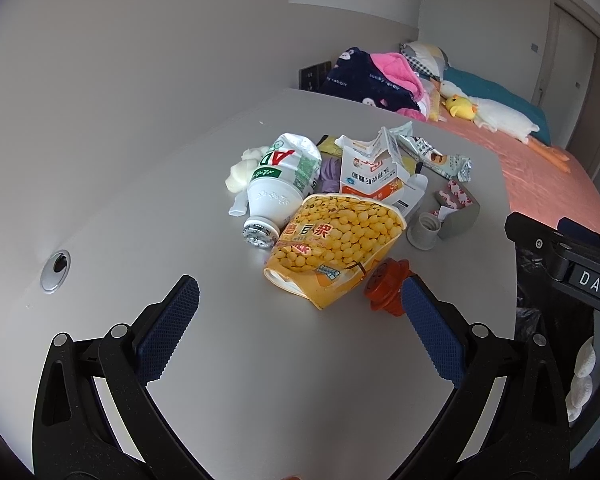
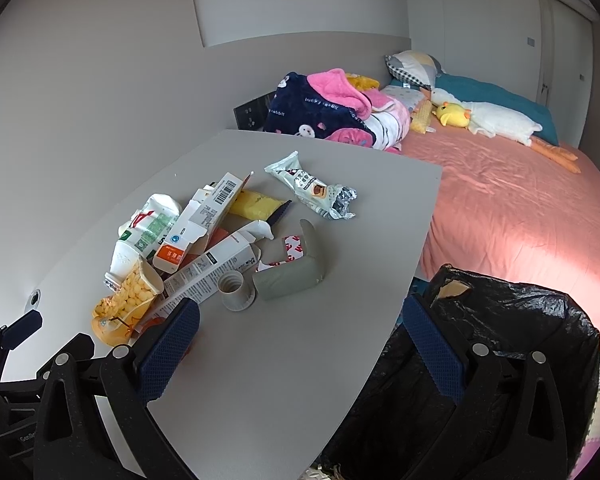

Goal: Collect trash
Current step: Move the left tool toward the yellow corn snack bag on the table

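Left gripper: fingers spread wide, nothing held
Right gripper: fingers wide, empty
Trash: piled centre-frame on the tabletop; soy-milk pouch nearest
Black bin bag: lower right
Risk: orange cap could be knocked off the edge

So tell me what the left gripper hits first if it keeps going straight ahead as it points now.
Most likely the yellow soybean-print pouch, lying just beyond the open left gripper. The orange cap sits beside its right finger and might be brushed; depth is hard to judge here.
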Motion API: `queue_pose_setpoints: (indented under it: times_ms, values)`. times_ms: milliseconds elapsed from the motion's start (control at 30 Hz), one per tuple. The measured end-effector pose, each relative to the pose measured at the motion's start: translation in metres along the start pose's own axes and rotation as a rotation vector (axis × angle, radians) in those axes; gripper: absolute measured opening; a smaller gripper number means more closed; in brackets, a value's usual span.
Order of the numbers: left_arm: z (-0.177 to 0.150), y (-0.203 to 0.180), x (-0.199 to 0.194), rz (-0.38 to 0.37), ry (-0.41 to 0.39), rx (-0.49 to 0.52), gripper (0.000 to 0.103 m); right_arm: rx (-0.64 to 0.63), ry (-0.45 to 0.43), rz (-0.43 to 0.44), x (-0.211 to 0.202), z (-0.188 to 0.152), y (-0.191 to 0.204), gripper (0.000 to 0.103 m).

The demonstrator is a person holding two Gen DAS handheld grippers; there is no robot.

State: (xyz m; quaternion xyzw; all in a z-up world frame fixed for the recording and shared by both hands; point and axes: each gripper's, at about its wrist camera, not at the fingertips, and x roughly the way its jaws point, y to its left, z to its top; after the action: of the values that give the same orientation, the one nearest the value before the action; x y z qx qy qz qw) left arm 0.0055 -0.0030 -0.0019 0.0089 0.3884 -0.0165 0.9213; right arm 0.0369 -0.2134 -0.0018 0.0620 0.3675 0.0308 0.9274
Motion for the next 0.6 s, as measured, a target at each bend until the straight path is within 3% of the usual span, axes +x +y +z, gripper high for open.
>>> queue_pose_setpoints:
  times_ms: [600]
  values:
    - [0.0005, 0.0039, 0.0038, -0.032, 0.009, -0.024, 0.098, 0.004, 0.017, -0.004, 0.0042, -0.0016, -0.0059, 0.101]
